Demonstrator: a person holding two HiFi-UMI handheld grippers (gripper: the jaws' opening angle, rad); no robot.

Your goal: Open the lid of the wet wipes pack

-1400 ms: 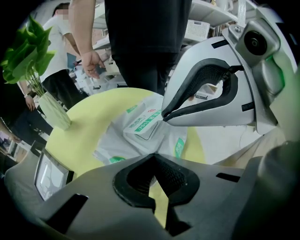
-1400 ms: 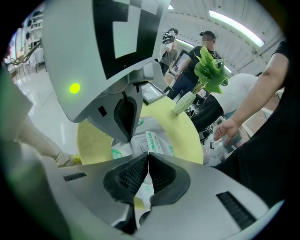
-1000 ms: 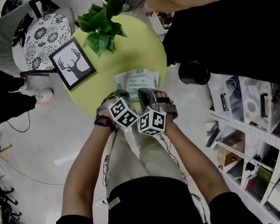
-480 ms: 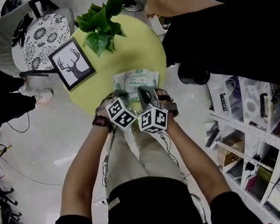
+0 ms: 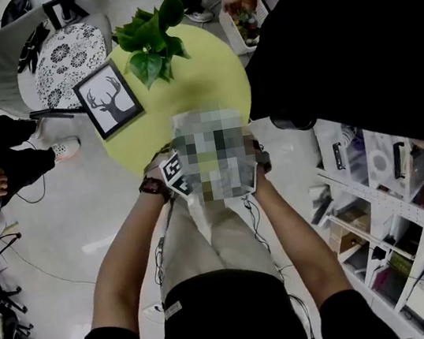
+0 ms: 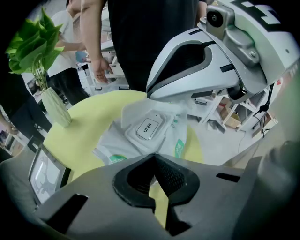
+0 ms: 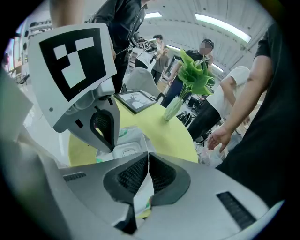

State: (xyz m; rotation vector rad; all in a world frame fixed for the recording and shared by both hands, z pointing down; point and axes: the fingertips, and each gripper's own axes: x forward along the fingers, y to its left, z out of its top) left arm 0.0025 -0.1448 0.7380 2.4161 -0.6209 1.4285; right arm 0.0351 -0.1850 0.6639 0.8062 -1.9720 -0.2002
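A round yellow-green table (image 5: 214,84) carries a leafy green plant (image 5: 150,43) in a pale ribbed vase (image 6: 56,108) and a black-framed deer picture (image 5: 109,95) lying near its edge. A grey shell chair with a black-and-white patterned cushion (image 5: 69,48) stands beside it. White open shelving (image 5: 408,197) lines one side, and a bystander in black (image 5: 352,47) stands close to the table.

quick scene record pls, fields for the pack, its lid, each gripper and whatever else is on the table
pack: wet wipes pack lying on the round yellow table
lid state: lid marked OPEN, shut flat
left: left gripper, jaws together on the pack's near edge
right: right gripper, shut on a thin edge of the pack's film
also on table: plant in a vase, deer picture frame
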